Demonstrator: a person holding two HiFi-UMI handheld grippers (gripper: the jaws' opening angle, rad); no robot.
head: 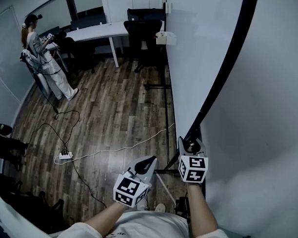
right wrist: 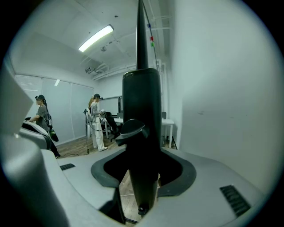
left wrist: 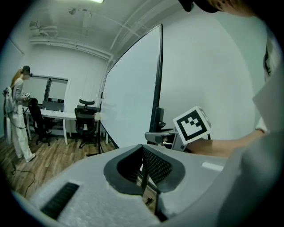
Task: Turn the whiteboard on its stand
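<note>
The big whiteboard point(head: 266, 120) hangs in a black frame on a rolling stand, its edge running up the head view. My right gripper point(head: 189, 144) is at the stand's black upright post point(right wrist: 142, 111), just under a black locking knob point(right wrist: 131, 131). The post sits between the jaws, with thin slivers of floor showing on both sides of it, so the gripper is open. My left gripper point(head: 148, 162) hangs lower and to the left over the floor, shut and empty. In the left gripper view the whiteboard point(left wrist: 133, 102) and the right gripper point(left wrist: 155, 135) at the post are visible.
The stand's base bar point(head: 166, 107) lies along the wooden floor. A white cable and a power strip point(head: 64, 155) trail across the floor at left. A person point(head: 43, 58) stands by a white desk point(head: 98, 31) with black office chairs point(head: 142, 33).
</note>
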